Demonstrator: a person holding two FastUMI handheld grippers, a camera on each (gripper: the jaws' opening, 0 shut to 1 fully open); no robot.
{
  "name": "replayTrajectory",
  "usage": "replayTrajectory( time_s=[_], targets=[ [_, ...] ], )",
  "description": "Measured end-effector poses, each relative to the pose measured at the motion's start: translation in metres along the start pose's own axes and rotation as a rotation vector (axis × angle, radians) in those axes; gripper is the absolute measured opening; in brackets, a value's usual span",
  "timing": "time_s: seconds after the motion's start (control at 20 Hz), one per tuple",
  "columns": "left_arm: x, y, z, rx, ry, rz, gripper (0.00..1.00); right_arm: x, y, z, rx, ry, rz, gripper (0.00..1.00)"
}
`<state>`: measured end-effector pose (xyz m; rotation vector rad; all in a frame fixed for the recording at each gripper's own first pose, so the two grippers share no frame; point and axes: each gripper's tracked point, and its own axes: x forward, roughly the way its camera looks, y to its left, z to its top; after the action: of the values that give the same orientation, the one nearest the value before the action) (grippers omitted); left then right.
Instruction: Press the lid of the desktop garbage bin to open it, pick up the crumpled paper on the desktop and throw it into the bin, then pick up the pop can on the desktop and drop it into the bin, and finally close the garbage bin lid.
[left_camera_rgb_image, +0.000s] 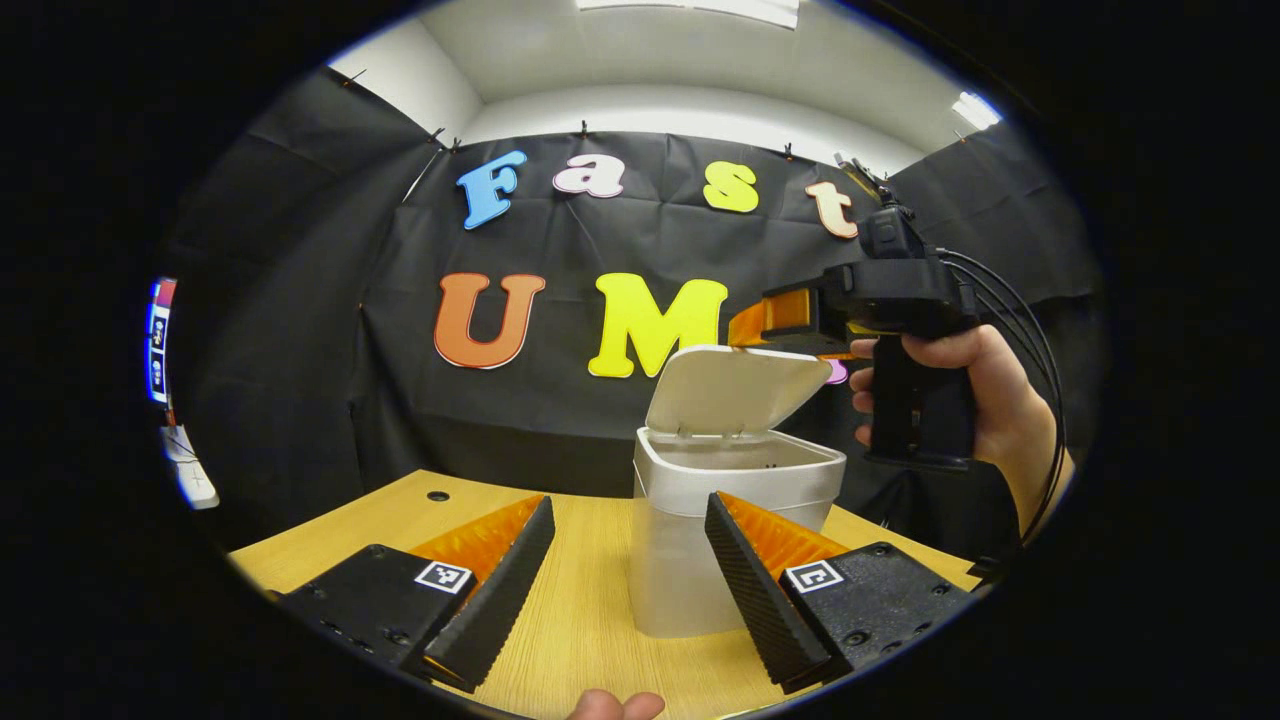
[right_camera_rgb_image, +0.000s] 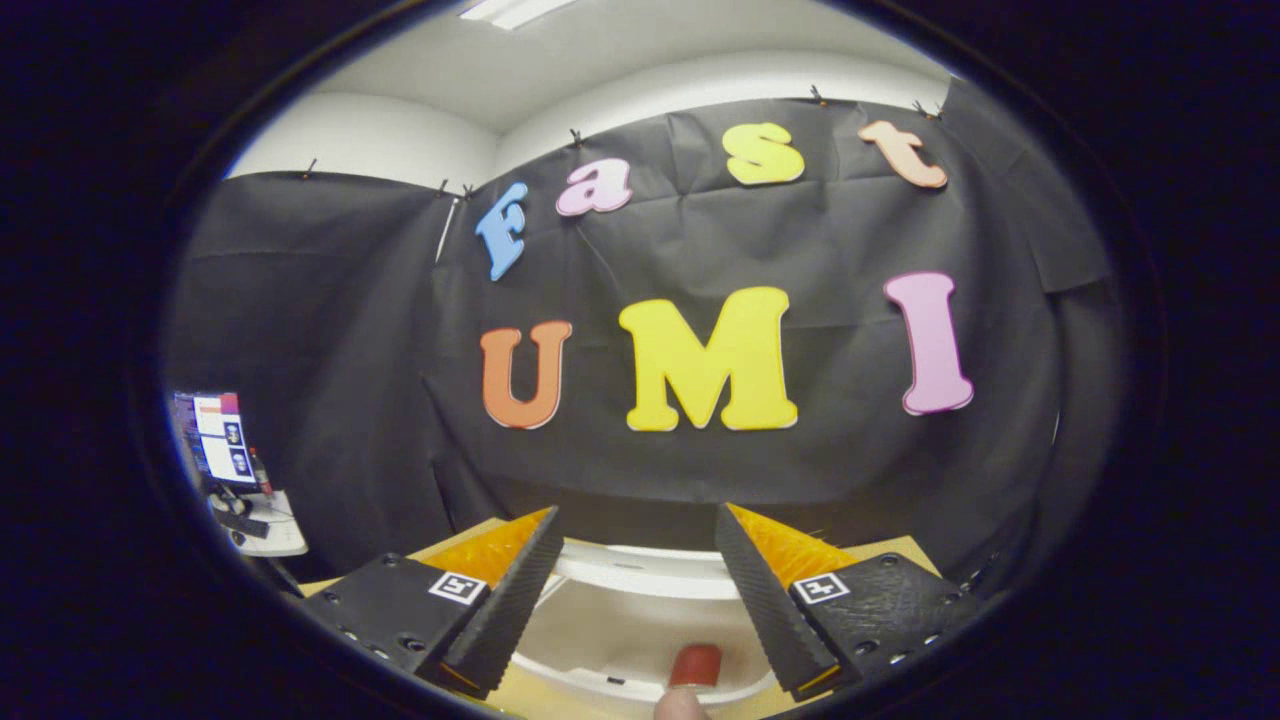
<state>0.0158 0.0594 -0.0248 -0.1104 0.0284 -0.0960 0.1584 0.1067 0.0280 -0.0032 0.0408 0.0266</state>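
White bin (left_camera_rgb_image: 735, 500) (lid (left_camera_rgb_image: 735, 390) up) below right claw (left_camera_rgb_image: 745, 330)

The white bin (left_camera_rgb_image: 735, 500) stands upright on the wooden surface (left_camera_rgb_image: 590, 610), just ahead of the left claw (left_camera_rgb_image: 630, 580) and a little to its right side. Its lid (left_camera_rgb_image: 735, 388) is open, tilted up and back. In the right gripper view, the open bin lies directly below the right claw (right_camera_rgb_image: 635, 590).

Right gripper (left_camera_rgb_image: 745, 335) above bin (left_camera_rgb_image: 735, 500)
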Motion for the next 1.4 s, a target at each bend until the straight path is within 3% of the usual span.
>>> replayTrajectory(
  time_s=[0.6, 1.0, 1.4],
  targets=[
    [-0.009, -0.007, -0.009, 0.055, -0.028, -0.001, 0.98, -0.010, 0.000, -0.066, -0.024, 0.079, -0.042, 0.96],
    [-0.005, -0.015, -0.033, 0.025, -0.031, -0.053, 0.98, -0.011, -0.004, -0.079, -0.056, 0.077, -0.075, 0.97],
    [-0.007, -0.007, -0.028, 0.086, -0.052, -0.028, 0.98, -0.007, -0.007, -0.088, -0.038, 0.084, -0.114, 0.97]
  ],
)
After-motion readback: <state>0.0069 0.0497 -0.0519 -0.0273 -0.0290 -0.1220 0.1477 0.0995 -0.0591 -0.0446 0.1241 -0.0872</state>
